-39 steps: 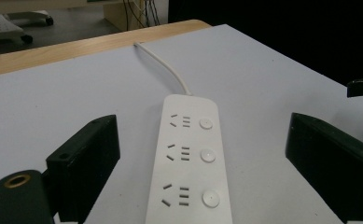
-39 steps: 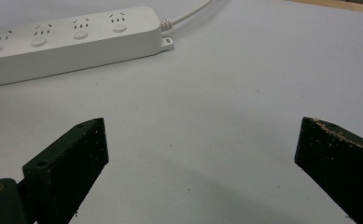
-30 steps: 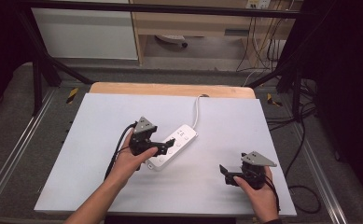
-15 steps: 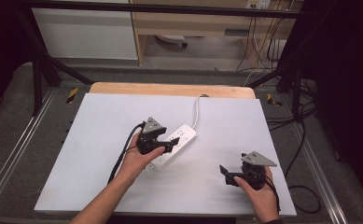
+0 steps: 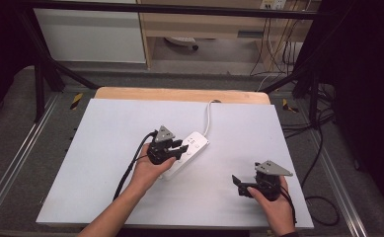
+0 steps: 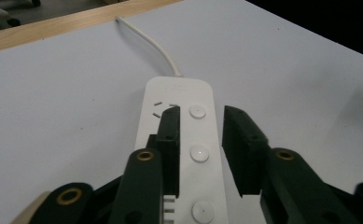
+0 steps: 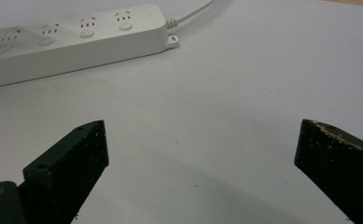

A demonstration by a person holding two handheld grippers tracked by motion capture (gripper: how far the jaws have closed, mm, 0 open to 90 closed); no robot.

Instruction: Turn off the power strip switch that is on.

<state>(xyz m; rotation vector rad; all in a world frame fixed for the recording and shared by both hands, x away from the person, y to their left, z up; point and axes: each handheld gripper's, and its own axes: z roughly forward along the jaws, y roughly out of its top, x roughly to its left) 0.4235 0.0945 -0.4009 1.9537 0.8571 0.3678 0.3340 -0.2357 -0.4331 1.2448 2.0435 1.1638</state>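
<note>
L claw (image 5: 175,149) jaws just narrowing, small gap left; R claw (image 5: 240,186) jaws wide apart, held low.

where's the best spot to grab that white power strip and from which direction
Grip the power strip across its narrow width, on the two long side walls near the middle, coming down from above. It lies flat, sockets up, and its long straight sides suit parallel pads; the cord leaves the far end. The left gripper, jaws just closing, hovers over its buttons, not yet squeezing.

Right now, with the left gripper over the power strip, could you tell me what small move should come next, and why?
Probably lower the left gripper slightly: its fingers, which have just been closing, bracket a round button on the power strip, apparently without pressing it.
</note>
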